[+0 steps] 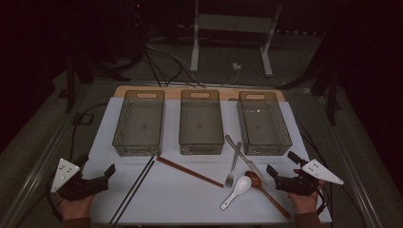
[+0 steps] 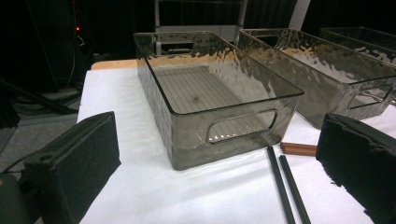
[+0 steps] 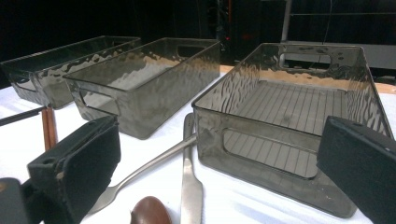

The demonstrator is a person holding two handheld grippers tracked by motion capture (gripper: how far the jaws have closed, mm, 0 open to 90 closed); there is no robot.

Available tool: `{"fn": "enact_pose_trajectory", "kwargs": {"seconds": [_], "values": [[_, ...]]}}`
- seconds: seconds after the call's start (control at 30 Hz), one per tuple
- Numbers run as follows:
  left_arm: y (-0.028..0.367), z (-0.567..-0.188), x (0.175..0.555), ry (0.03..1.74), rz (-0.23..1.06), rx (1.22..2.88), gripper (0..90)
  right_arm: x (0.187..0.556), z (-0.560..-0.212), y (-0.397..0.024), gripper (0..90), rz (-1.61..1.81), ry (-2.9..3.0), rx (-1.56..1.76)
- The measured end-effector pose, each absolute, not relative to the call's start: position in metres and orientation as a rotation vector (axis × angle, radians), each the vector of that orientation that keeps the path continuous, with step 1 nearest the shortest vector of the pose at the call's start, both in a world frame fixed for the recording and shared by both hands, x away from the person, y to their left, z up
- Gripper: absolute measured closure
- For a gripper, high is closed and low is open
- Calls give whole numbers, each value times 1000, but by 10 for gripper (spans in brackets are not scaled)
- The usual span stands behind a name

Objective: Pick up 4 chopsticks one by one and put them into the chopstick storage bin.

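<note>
Left gripper (image 1: pixel 110 175) wide open, empty, near black chopsticks (image 1: pixel 134 187). My right gripper (image 1: pixel 272 174) wide open, empty, beside wooden spoon (image 1: pixel 265 190). Fork (image 1: pixel 233 165), knife (image 1: pixel 244 158), white spoon (image 1: pixel 236 191), brown chopsticks (image 1: pixel 189 171) loose on table (image 1: pixel 180 199). Three bins (image 1: pixel 201 122) empty; I judge sorting unstarted, everything left.

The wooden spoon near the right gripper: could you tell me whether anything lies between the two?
Nothing visible does. The right gripper hangs open just right of the wooden spoon, with bare white mat between them. The white spoon lies on the spoon's far side.
</note>
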State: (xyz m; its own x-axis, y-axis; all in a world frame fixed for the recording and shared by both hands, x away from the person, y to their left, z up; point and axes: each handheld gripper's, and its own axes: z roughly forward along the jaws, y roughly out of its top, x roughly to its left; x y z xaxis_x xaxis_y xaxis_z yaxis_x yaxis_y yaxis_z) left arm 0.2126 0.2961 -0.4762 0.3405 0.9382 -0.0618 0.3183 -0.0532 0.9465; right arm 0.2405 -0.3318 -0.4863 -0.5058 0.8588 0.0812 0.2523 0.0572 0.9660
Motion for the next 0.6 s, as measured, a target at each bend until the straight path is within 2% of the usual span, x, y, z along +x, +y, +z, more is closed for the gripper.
{"fn": "enact_pose_trajectory", "kwargs": {"seconds": [0.3, 0.6], "values": [[289, -468, 214, 1171, 765, 1649, 6, 241, -487, -332, 0, 1459, 1807, 1120], [276, -454, 225, 1174, 687, 1803, 6, 240, -486, -329, 0, 1432, 1814, 1109]]}}
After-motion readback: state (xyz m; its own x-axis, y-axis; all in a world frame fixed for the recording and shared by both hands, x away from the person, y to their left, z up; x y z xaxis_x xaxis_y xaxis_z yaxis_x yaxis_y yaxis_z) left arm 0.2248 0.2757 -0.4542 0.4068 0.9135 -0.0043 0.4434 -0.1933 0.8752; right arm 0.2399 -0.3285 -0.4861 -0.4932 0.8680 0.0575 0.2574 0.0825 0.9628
